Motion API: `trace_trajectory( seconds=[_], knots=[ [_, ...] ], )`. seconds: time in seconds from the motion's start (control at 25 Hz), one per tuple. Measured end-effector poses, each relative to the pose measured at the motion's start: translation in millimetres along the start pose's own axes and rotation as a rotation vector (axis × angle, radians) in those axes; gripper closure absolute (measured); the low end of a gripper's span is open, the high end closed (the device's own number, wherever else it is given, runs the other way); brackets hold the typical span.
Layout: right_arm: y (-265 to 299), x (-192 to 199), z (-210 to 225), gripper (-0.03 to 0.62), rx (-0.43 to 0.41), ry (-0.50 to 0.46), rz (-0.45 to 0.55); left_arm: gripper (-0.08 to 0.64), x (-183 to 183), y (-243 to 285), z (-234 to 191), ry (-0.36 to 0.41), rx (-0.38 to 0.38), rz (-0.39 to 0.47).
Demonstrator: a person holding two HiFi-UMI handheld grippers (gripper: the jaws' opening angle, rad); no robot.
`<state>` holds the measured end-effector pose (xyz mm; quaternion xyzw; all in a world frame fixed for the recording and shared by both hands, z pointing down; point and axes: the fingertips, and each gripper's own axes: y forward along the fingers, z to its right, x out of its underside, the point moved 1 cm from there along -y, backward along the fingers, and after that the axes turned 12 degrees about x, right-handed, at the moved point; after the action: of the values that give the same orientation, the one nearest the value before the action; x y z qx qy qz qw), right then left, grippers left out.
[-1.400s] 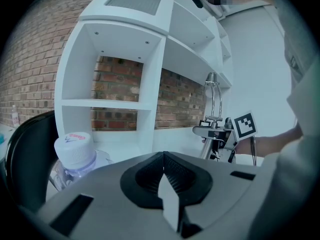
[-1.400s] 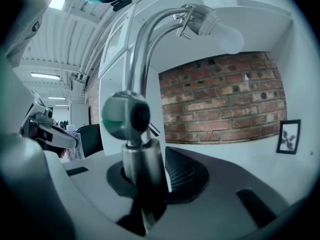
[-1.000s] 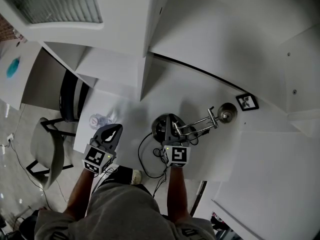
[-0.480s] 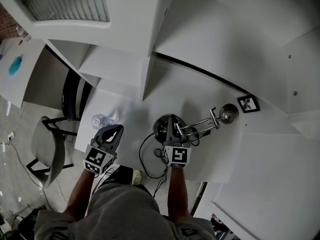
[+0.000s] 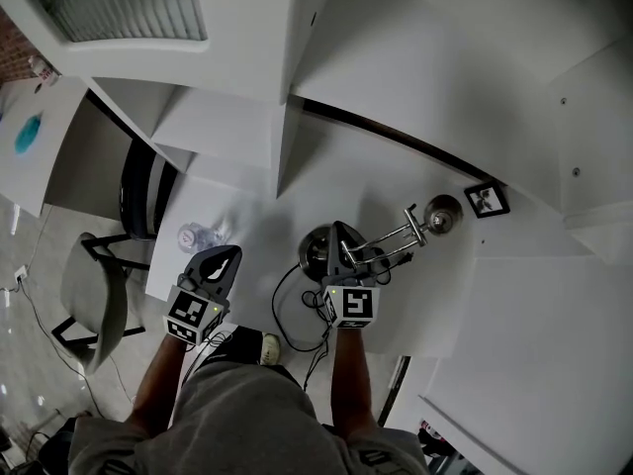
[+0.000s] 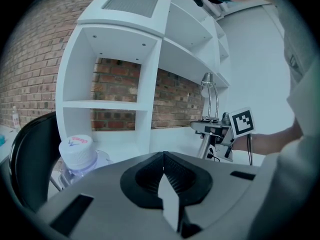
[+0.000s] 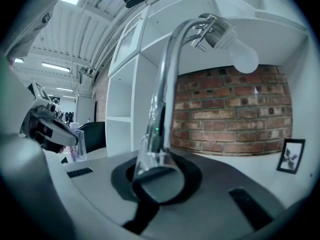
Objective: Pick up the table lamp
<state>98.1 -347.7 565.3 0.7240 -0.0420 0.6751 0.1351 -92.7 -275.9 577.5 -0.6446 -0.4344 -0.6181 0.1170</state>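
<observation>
At the centre of the head view, the table lamp (image 5: 396, 237) stands on the white desk (image 5: 381, 171), its round base to the left, its chrome arm reaching right and upward, and its head close to a small black picture frame (image 5: 487, 199). The right gripper (image 5: 341, 240) has its fingers clamped on the lamp's stem just above the base; in the right gripper view the chrome stem (image 7: 159, 119) rises from between the closed fingers (image 7: 167, 181) and curves over to a white bulb (image 7: 244, 59) at the upper right, against a brick wall. A dark cable (image 5: 289, 305) loops on the desk below the base. The left gripper (image 5: 226, 255) sits lower left of the lamp, well apart from it, its fingers (image 6: 167, 199) pressed together with nothing between them. A capped water bottle (image 6: 79, 154) stands just beyond it, near a dark chair (image 5: 94, 290) at the left edge.
</observation>
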Motion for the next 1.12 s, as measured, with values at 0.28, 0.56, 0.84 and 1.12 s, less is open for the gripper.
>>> trace_trajectory(
  seconds=[0.28, 0.56, 0.84, 1.12],
  knots=[
    [-5.2, -2.3, -0.4, 0.574, 0.0, 0.015, -0.001, 0.557, -6.1, -5.0, 11.9, 0.002, 0.011, 0.007],
    [-5.8, -3.8, 0.6, 0.574, 0.0, 0.026, 0.007, 0.557, -5.5, -15.2, 11.6, 0.008, -0.011, 0.013],
    [-15.9, -13.3, 15.1, 0.574, 0.019, 0.141, 0.014, 0.557, -5.1, -20.2, 15.5, 0.02, -0.013, 0.017],
    [-37.9, -28.5, 21.4, 0.573, 0.032, 0.129, 0.028, 0.557, -15.3, -25.4, 28.4, 0.043, 0.002, 0.042]
  ],
)
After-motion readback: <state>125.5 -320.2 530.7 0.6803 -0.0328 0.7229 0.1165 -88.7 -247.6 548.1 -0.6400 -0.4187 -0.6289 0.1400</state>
